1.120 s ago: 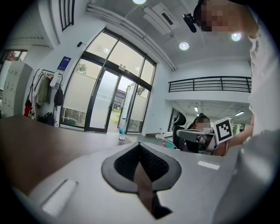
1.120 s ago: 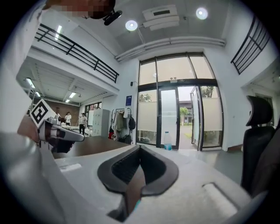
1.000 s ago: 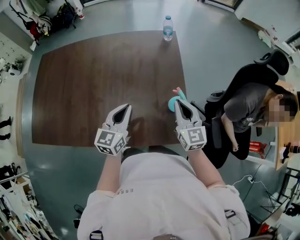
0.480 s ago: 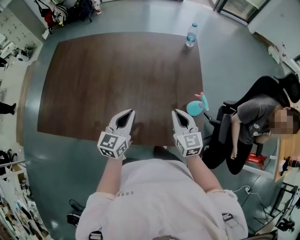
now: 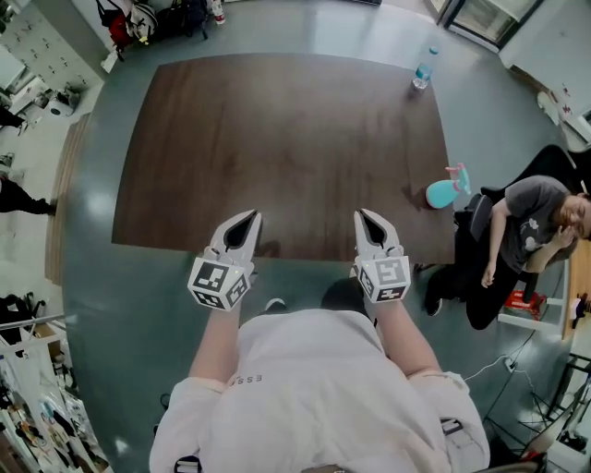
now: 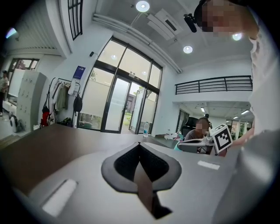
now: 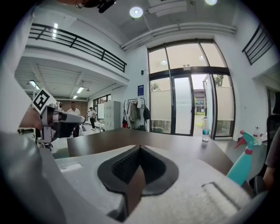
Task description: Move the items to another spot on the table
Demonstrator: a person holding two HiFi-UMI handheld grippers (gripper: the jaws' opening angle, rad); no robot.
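Observation:
A teal spray bottle point(image 5: 444, 191) with a pink trigger stands at the right edge of the dark wooden table point(image 5: 277, 148); the right gripper view has the spray bottle point(image 7: 243, 162) at its right. A clear water bottle point(image 5: 425, 68) stands at the far right corner, seen also as the water bottle point(image 7: 205, 129) and the water bottle point(image 6: 145, 130). My left gripper point(image 5: 246, 218) and right gripper point(image 5: 368, 218) hover side by side over the near edge, both shut with nothing between the jaws, well short of either bottle.
A seated person point(image 5: 531, 222) on a black chair is just right of the table, close to the spray bottle. Bags and clutter point(image 5: 148, 18) lie on the floor beyond the far left corner. Grey floor surrounds the table.
The view has swung left, so the table and both bottles sit further right in frame. The right gripper, earlier beside the spray bottle, is now well left of it. Both grippers stay shut.

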